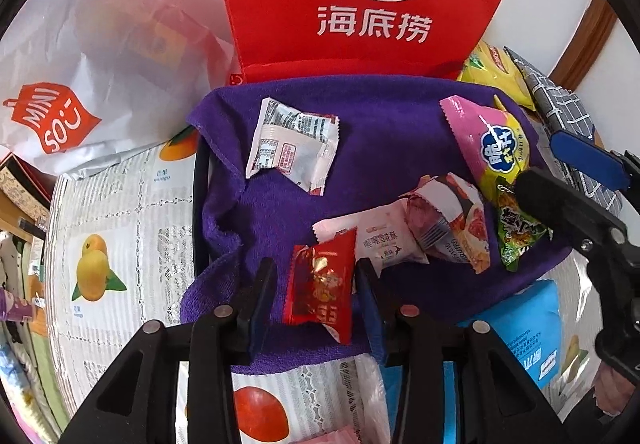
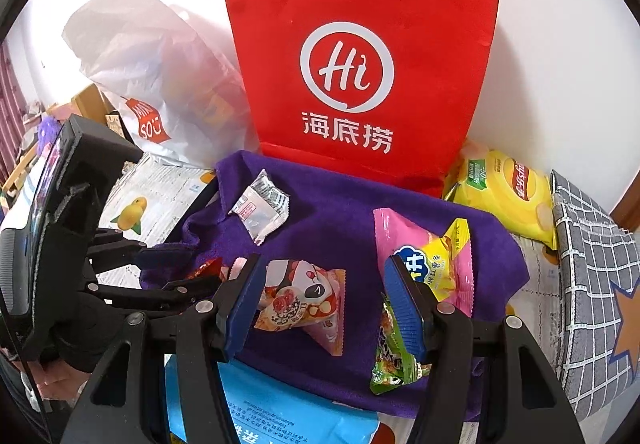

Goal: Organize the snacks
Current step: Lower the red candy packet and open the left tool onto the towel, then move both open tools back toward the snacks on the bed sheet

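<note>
Several small snack packets lie on a purple towel. My left gripper points down over a red packet that lies between its parted fingers; the pads do not press it. In the right wrist view the left gripper shows at the left edge. My right gripper stands open above a pink panda packet, its right finger over a green packet. A pink-and-yellow packet and a silver packet lie farther back.
A red "Hi" bag stands upright behind the towel, with a white plastic bag to its left. A yellow crisps bag and a grey checked fabric bin sit at the right. A blue package lies at the near edge.
</note>
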### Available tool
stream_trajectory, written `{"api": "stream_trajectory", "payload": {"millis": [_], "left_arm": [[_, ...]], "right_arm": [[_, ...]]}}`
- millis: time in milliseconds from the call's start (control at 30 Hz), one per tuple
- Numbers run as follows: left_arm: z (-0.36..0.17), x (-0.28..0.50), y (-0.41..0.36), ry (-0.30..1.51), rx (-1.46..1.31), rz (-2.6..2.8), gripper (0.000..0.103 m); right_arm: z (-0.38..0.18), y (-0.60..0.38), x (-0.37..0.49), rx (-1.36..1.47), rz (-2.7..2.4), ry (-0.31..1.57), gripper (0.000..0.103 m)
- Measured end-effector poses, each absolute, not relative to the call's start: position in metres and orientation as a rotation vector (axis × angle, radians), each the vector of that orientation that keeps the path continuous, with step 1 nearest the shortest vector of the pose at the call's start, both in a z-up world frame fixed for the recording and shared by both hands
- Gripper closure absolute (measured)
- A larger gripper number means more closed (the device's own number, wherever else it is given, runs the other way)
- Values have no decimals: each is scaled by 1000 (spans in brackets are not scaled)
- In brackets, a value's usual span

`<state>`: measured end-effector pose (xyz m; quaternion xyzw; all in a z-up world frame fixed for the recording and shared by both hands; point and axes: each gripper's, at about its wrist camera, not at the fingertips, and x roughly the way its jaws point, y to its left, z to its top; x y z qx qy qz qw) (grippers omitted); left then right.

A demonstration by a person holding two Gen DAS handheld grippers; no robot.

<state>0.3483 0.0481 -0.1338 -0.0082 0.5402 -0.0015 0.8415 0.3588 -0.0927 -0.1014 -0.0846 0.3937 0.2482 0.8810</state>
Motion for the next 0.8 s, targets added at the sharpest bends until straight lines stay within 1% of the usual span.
{"api": "stream_trajectory", "payload": {"millis": [33,67,267,400,600,733,800], "left_arm": [[-132,348,48,1136,-20,-5,55],[-130,347,48,1128,-22,-7,53],[-114,341,48,1073,-28,-16,47],[-101,336,48,1031,-35,-21,47],[-81,325,45,949,-28,-33,47],[-71,319,43,919,-42,-54,47],[-67,315,41,898,-31,-64,47]], "right_arm": [[-101,-93,359,-175,515,822,42],[-101,-93,359,-173,513,823,42],[-96,-98,362,-147,479,828,41],[-90,-104,364,-105,456,839,41],[-72,-112,355,-88,400,793,35],[-60,-119,340,-68,356,740,27],[-59,-121,332,-69,327,742,27]]}}
